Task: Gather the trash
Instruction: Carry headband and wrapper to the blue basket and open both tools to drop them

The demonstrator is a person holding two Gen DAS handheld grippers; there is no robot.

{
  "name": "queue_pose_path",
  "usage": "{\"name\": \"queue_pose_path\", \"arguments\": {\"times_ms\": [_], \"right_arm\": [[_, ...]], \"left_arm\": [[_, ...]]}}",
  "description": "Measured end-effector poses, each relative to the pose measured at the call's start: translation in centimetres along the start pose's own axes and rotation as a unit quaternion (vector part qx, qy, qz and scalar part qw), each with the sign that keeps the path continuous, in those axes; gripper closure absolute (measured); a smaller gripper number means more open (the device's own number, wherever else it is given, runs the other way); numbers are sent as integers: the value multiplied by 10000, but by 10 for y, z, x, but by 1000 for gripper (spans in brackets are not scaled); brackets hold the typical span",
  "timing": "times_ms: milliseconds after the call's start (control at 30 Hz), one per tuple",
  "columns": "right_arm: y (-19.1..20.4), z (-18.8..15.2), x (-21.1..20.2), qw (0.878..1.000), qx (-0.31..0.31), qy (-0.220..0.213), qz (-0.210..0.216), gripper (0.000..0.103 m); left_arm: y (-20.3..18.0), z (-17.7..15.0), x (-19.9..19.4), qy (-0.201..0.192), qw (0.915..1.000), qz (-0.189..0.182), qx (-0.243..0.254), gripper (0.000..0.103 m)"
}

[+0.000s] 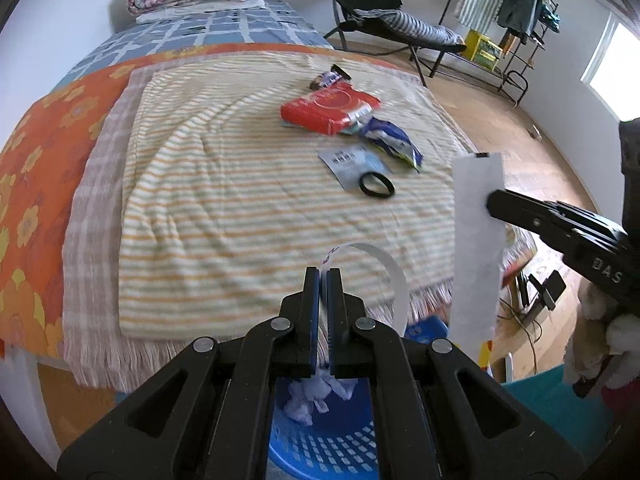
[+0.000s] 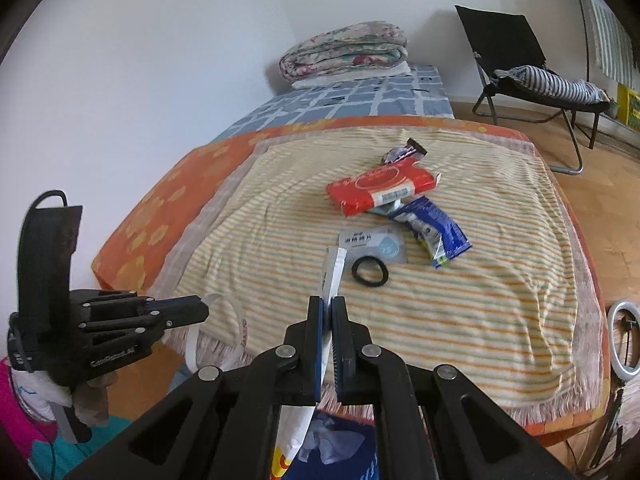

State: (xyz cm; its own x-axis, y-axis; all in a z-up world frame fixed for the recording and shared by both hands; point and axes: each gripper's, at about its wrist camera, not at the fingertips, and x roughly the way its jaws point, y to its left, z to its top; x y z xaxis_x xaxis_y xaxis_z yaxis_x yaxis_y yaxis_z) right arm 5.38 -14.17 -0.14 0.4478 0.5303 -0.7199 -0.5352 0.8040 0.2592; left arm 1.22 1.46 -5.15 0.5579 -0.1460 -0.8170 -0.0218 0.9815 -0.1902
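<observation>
My left gripper [image 1: 323, 271] is shut on a curled white paper strip [image 1: 390, 270], held over a blue basket [image 1: 320, 446] with crumpled tissue [image 1: 316, 394] inside. My right gripper [image 2: 329, 300] is shut on a flat white wrapper [image 2: 333, 270], also seen in the left wrist view [image 1: 476, 240], beside the bed's near edge. On the striped towel [image 2: 440, 312] lie a red wipes pack [image 2: 380, 188], a blue snack wrapper [image 2: 438, 230], a dark candy wrapper [image 2: 404, 152], a clear sachet [image 2: 374, 242] and a black hair tie [image 2: 370, 271].
A folded floral quilt [image 2: 344, 50] lies at the bed's far end. A black folding chair [image 2: 520, 64] and a clothes rack [image 1: 516, 12] stand on the wooden floor to the right. A ring light [image 2: 624, 336] and cables lie by the bed's right corner.
</observation>
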Motion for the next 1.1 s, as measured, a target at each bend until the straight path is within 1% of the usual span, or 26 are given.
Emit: {"name": "queue_pose_path", "arguments": {"times_ms": [367,533,867,1100], "right_arm": [[13,-34,5,9995,-179,263,-34,101],[15,-50,6,9990,-163,407,-8,101],[15,-74,13,9977,-134,663,22,101],[9,-76,9,9982,24,606,12,101]], "left_arm": [[-17,-47,-7,128,9998,-26,177,102],[-20,-68,-5,270,9993,-42,243,102],[-22,-91,7,564,9981,-119,216,102],[-26,-97,12,639,9975,-86,283,102]]}}
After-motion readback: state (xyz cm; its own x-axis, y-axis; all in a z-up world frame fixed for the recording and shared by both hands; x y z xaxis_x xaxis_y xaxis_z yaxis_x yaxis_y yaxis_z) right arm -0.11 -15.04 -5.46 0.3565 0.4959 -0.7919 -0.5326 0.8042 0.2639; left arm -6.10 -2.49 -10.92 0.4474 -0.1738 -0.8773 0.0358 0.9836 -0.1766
